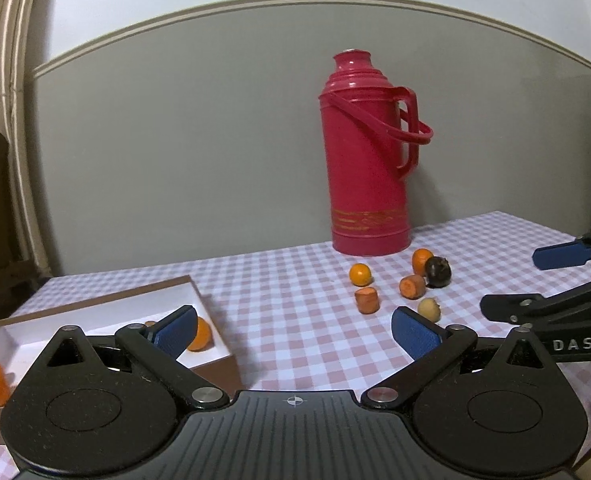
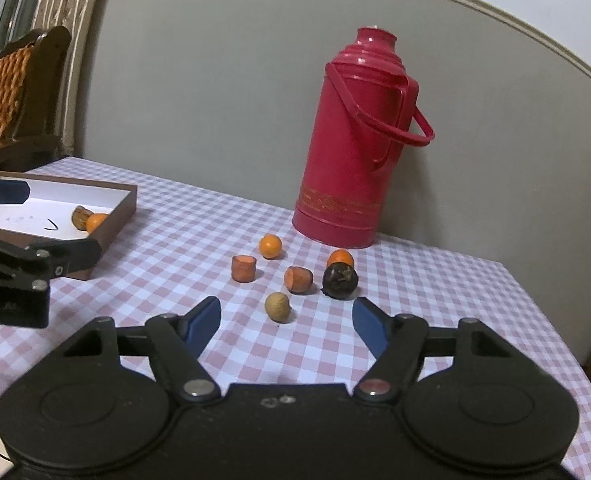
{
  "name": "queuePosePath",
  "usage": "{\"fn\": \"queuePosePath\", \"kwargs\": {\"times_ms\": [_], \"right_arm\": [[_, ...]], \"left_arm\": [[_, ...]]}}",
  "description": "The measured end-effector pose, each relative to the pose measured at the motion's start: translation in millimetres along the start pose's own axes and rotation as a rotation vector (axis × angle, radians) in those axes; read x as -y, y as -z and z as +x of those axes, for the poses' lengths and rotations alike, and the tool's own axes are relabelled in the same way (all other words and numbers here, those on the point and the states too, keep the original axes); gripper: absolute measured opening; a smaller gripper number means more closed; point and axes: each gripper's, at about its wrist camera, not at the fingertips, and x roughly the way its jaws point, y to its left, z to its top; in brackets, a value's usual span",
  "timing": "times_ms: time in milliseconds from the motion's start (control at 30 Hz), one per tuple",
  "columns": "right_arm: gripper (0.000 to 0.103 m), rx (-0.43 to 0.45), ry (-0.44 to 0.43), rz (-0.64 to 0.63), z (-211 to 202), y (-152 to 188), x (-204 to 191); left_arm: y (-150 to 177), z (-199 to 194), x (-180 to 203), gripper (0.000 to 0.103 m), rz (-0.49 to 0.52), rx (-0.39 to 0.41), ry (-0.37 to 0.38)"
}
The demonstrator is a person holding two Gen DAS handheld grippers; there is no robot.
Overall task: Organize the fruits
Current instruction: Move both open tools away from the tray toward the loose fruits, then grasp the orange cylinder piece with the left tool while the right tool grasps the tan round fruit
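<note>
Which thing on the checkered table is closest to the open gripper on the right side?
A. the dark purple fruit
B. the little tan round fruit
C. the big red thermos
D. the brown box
B: the little tan round fruit lies just ahead of the open right gripper, nearer than the dark purple fruit.

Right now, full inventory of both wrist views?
thermos: 1, red, upright at the wall
loose oranges: 2, orange, in front of the thermos
carrot chunks: 2, orange, mid-cluster
dark fruit: 1, near-black, touching the rear orange
tan fruit: 1, nearest the right gripper
box: 1, brown with white inside, table's left; holds oranges and a brownish piece
tablecloth: pink-white check
wicker chair: 1, brown, far left
left gripper: blue fingers, open
right gripper: blue fingers, open
</note>
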Motion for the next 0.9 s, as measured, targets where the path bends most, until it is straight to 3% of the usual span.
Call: {"fn": "queuePosePath", "kwargs": {"times_ms": [267, 633, 900], "right_arm": [[0.059, -0.026, -0.005, -0.007, 24.6, -0.7, 2.6], [0.053, -0.091, -0.029, -0.005, 71.4, -1.0, 2.3], [0.037, -0.173, -0.045, -0.01, 111.2, -0.1, 2.8]], "left_arm": [[-0.6, 18.5, 2.6, 0.103, -0.013, -0.016, 0.009], [-4.9, 73.2, 14.5, 0.102, 0.002, -0.052, 0.017], [-2.7, 108.0, 21.3, 0.102, -0.028, -0.118, 0.039]]}}
